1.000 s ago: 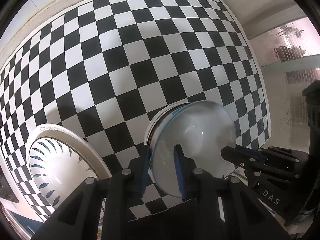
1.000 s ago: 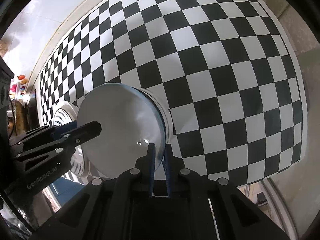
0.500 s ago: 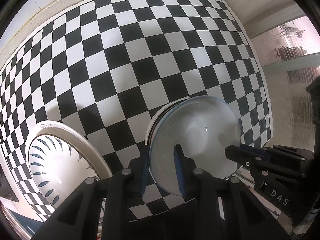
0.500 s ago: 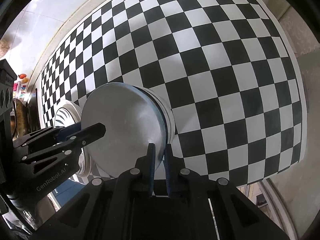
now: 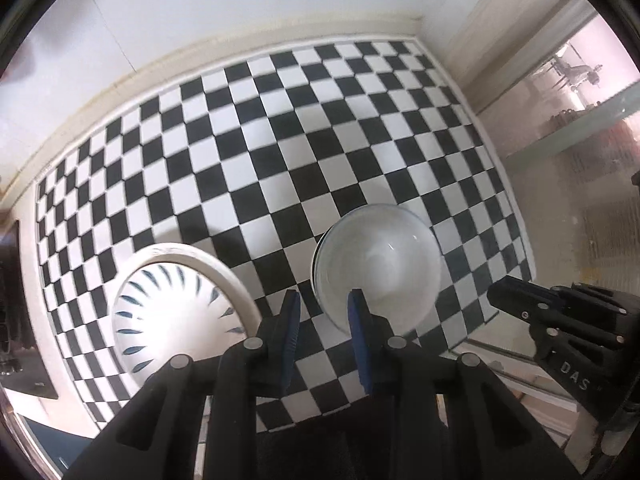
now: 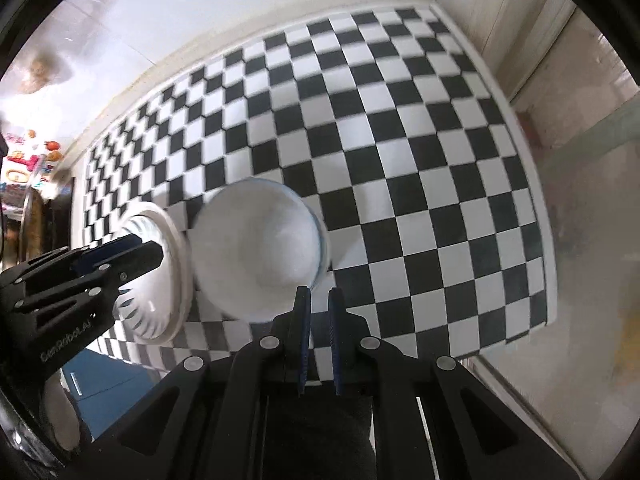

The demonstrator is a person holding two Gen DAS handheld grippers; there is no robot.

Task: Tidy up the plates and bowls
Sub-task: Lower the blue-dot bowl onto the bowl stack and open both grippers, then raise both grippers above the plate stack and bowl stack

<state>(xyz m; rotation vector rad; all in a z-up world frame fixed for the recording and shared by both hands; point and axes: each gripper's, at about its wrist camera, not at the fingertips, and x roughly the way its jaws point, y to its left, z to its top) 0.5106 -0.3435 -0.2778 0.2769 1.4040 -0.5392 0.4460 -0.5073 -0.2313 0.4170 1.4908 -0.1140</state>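
A stack of plain white bowls (image 5: 376,264) sits on the black-and-white checkered mat (image 5: 280,152); it also shows in the right wrist view (image 6: 256,252). A white plate with blue leaf marks (image 5: 172,308) lies to its left and shows in the right wrist view (image 6: 156,276). My left gripper (image 5: 324,300) is open and empty, just short of the bowls' near rim. My right gripper (image 6: 318,300) has its jaws a narrow gap apart with nothing between them, drawn back from the bowls' right rim.
A pale wall (image 5: 240,8) borders the mat at the back. A glass partition (image 5: 580,128) stands to the right. A blue surface (image 6: 108,376) lies beyond the mat's near-left corner. Small colourful items (image 6: 24,156) sit far left.
Both grippers let go of the top bowl and pulled back and up. The left jaws opened wider. The bowl now rests nested in the stack on the mat.
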